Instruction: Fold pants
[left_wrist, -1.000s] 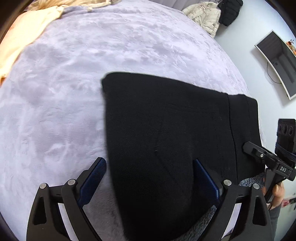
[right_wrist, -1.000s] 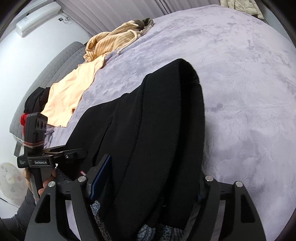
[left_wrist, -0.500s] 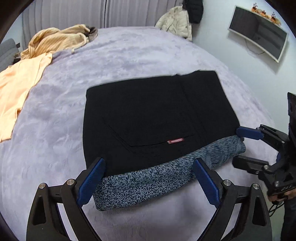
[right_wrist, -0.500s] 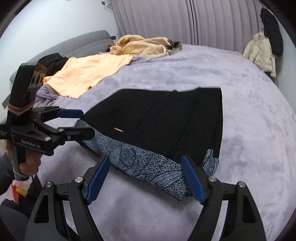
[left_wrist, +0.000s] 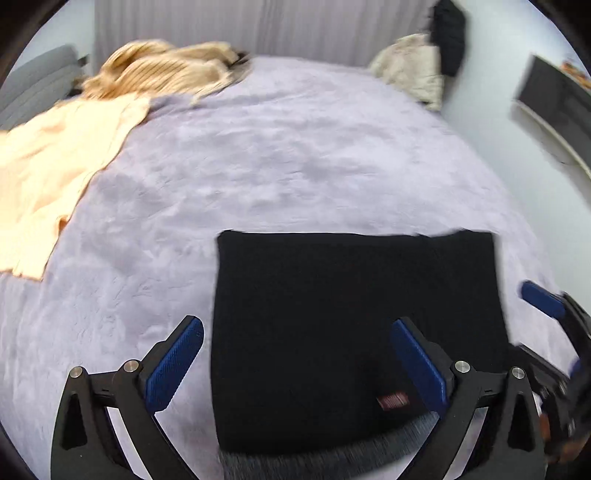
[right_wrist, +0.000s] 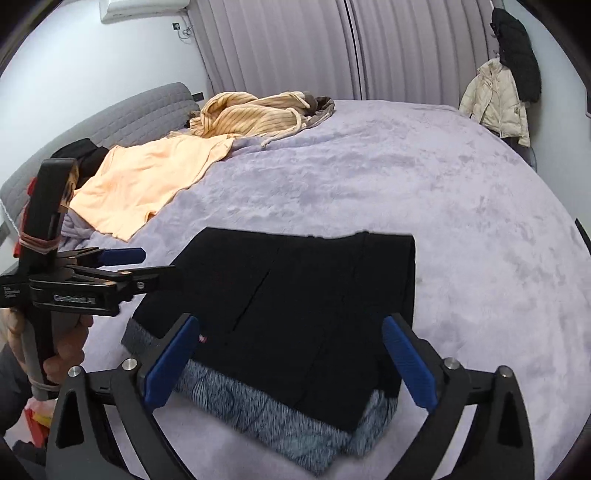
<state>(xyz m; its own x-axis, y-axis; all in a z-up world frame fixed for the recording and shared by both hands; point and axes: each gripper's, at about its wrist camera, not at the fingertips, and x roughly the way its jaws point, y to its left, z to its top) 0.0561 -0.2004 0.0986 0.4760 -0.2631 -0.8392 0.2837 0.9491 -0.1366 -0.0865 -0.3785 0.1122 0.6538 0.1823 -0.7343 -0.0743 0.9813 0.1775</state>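
The black pants (left_wrist: 351, 332) lie folded in a flat rectangle on the lilac bed cover (left_wrist: 277, 155), with a grey-blue fleecy lining (right_wrist: 266, 410) showing along the near edge. They also show in the right wrist view (right_wrist: 295, 295). My left gripper (left_wrist: 295, 358) is open and empty, raised over the near part of the pants. My right gripper (right_wrist: 290, 358) is open and empty above the near edge. The left gripper also shows in the right wrist view (right_wrist: 147, 264) beside the pants' left end. The right gripper shows at the edge of the left wrist view (left_wrist: 546, 310).
A peach shirt (right_wrist: 147, 184) and a striped tan garment (right_wrist: 255, 114) lie at the far left of the bed. A grey headboard (right_wrist: 140, 114) stands behind them. A cream jacket (right_wrist: 495, 99) hangs at the far right. A dark screen (left_wrist: 554, 107) is on the right wall.
Both grippers let go of the pants and pulled back and up. The pants went from held and draped to lying folded flat on the bed.
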